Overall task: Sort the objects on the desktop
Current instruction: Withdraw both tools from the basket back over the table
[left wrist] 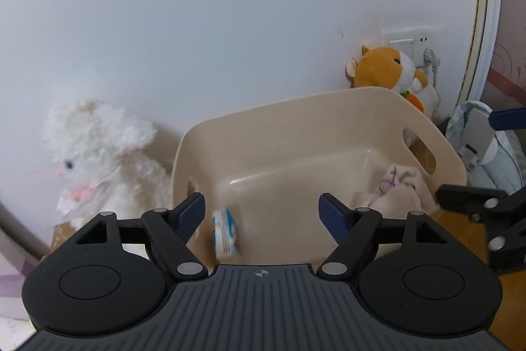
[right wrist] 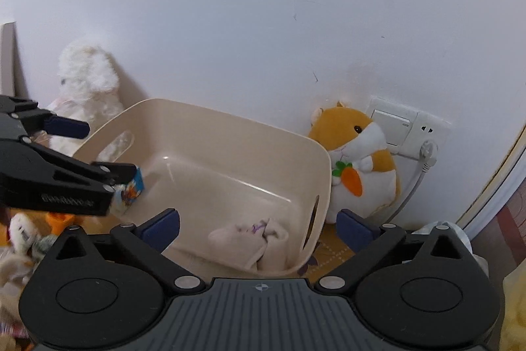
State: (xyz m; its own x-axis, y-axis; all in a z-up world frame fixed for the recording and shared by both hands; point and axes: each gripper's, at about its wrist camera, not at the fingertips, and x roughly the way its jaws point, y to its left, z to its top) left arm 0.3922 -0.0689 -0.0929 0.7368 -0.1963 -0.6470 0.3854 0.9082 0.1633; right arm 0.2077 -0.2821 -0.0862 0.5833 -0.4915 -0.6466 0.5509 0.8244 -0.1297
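Left wrist view: the left gripper (left wrist: 261,214) fills the lower frame, its blue-padded fingers spread wide and touching nothing. Between them a small blue-and-white printed carton (left wrist: 225,233), blurred, sits inside the beige plastic basket with handle slots (left wrist: 296,117) at centre. A crumpled cream cloth (left wrist: 394,189) lies in the basket's right end. A fluffy white plush animal (left wrist: 98,160) stands at left, an orange-and-white hamster plush (left wrist: 384,68) at upper right. Right wrist view: the right gripper (right wrist: 259,226), fingers wide and empty, hangs over the cloth at lower centre.
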